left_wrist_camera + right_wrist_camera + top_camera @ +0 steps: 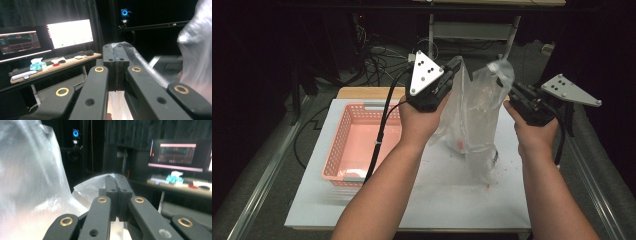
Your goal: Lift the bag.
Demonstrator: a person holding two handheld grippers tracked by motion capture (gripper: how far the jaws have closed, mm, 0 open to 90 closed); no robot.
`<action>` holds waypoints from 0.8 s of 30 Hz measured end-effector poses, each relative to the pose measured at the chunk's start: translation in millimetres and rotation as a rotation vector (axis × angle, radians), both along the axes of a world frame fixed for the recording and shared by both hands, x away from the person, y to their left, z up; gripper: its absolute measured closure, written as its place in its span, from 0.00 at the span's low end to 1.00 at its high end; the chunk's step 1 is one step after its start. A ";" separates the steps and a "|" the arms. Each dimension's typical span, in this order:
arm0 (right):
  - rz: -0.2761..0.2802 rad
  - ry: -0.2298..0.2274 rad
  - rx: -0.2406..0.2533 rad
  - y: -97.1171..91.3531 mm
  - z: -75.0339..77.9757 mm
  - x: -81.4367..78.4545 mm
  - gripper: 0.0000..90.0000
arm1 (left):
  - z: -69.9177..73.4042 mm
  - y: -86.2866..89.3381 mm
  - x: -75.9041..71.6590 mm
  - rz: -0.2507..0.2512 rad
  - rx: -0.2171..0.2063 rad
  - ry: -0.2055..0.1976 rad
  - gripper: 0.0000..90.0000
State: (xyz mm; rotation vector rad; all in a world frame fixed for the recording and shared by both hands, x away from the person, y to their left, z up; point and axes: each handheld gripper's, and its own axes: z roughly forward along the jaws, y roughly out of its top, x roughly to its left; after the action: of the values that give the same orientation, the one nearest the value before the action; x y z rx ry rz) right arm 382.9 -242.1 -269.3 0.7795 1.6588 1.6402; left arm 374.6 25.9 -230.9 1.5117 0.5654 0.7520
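No legible text, label, brand or number anywhere. Monitors (45, 37) at about 9 o'clock in the left gripper view: bright window and dark charts, characters too small and blurred to read. Monitor (176, 155) at about 2 o'clock in the right gripper view: coloured bars and lines, nothing readable. Clear plastic bag (477, 115) and pink basket (357, 142): no print made out.

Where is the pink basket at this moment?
In the high view, the pink basket sits on the left part of the white board, left of the left forearm and of the lifted plastic bag.
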 end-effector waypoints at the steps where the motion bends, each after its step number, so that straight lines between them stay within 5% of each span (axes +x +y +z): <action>1: -0.002 0.017 0.000 0.1 -5.5 2.3 1.00 | -2.2 -0.7 1.6 0.001 0.000 0.006 0.98; 9: -0.033 0.076 -0.024 -7.9 -26.0 12.4 1.00 | -44.7 5.0 17.2 0.018 0.054 0.122 0.98; 17: -0.051 0.097 -0.046 -16.4 -35.7 12.7 1.00 | -90.6 13.3 5.1 -0.008 0.098 0.198 0.97; 24: -0.067 0.132 -0.053 -25.6 -47.2 9.6 1.00 | -131.3 24.3 -33.9 -0.054 0.079 0.279 0.62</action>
State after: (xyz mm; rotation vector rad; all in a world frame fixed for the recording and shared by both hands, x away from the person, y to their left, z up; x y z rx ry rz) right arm 392.4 -267.7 -316.5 0.9240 1.7407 1.5212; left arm 340.7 50.3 -362.3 1.7124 0.7062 0.5301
